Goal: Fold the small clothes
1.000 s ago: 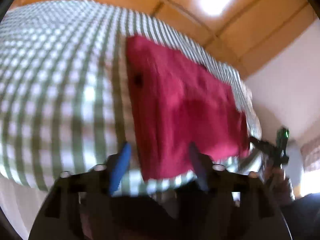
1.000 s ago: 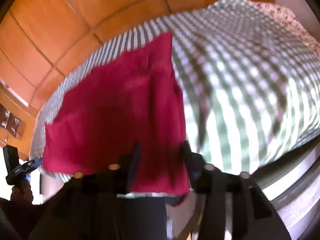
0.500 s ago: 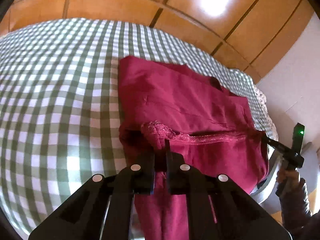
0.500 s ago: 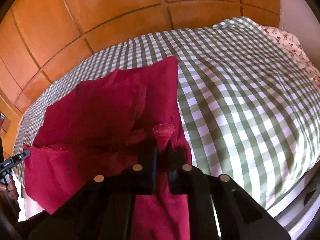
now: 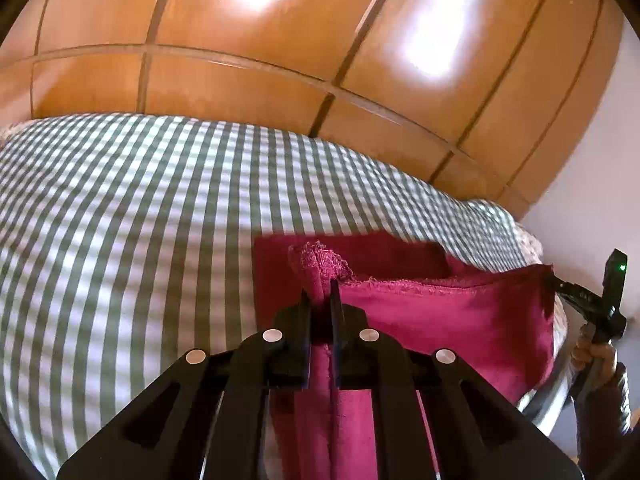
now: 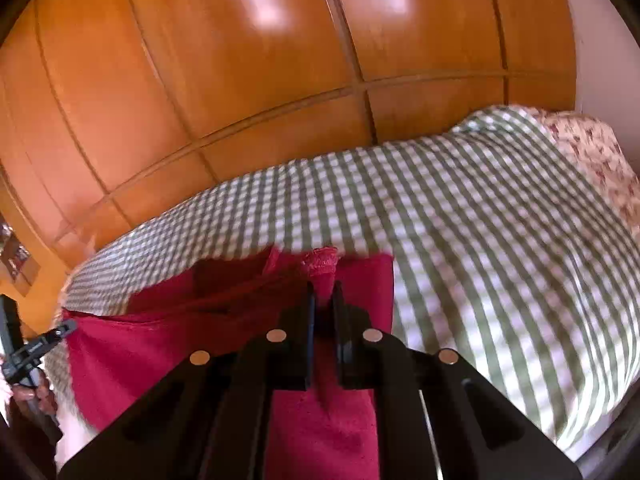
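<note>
A dark red cloth (image 5: 448,320) lies on a green-and-white checked bed (image 5: 120,240). Its near edge is lifted off the bed. My left gripper (image 5: 319,294) is shut on the cloth's left near corner, which bunches up between the black fingers. My right gripper (image 6: 323,294) is shut on the red cloth (image 6: 132,356) at its right near corner. The hem stretches taut between the two grippers. The far part of the cloth still rests flat on the checked bed (image 6: 480,260). Each view shows the other gripper at its outer edge, held by a hand (image 5: 596,356).
Orange wooden wall panels (image 5: 280,60) rise behind the bed. A floral pillow (image 6: 592,152) lies at the bed's right end. A pale wall (image 5: 592,200) stands to the right in the left wrist view. The bed's metal rim (image 5: 548,396) shows under the cloth.
Both grippers closed on the cloth's near corners a second ago. Since then they have lifted the near edge and carried it toward the far side of the bed.
</note>
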`<action>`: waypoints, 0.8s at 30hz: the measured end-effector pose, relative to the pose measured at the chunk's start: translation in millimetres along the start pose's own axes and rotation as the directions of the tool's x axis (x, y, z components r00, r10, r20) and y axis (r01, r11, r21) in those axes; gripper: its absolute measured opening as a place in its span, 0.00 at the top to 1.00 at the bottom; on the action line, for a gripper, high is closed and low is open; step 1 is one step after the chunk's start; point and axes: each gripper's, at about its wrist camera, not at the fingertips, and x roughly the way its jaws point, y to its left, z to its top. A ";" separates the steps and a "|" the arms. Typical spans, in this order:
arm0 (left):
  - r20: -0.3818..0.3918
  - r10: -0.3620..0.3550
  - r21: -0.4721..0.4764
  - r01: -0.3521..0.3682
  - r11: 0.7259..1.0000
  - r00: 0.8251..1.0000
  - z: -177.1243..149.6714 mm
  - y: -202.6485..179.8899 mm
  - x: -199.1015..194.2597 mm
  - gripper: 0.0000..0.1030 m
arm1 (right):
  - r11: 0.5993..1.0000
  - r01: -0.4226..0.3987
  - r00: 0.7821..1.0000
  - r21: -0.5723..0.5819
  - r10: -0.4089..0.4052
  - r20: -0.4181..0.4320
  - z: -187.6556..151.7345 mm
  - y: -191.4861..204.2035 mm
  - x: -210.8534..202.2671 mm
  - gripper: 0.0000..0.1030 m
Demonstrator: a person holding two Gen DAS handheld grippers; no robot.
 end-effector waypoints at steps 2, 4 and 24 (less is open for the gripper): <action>0.000 0.023 -0.003 -0.023 1.000 1.000 18.3 0.1 20.9 0.94 | 1.000 0.025 1.000 -0.005 -0.025 -0.005 13.0 -1.4 21.4 0.94; -0.005 0.048 -0.008 -0.048 0.999 0.999 33.8 1.4 42.0 0.94 | 0.998 0.056 0.998 0.016 -0.055 -0.027 25.9 -4.8 51.2 0.94; -0.019 0.234 0.030 -0.233 0.972 0.972 35.7 -15.8 81.3 0.45 | 0.998 0.065 0.996 -0.020 -0.066 -0.056 -0.5 -1.3 88.0 0.38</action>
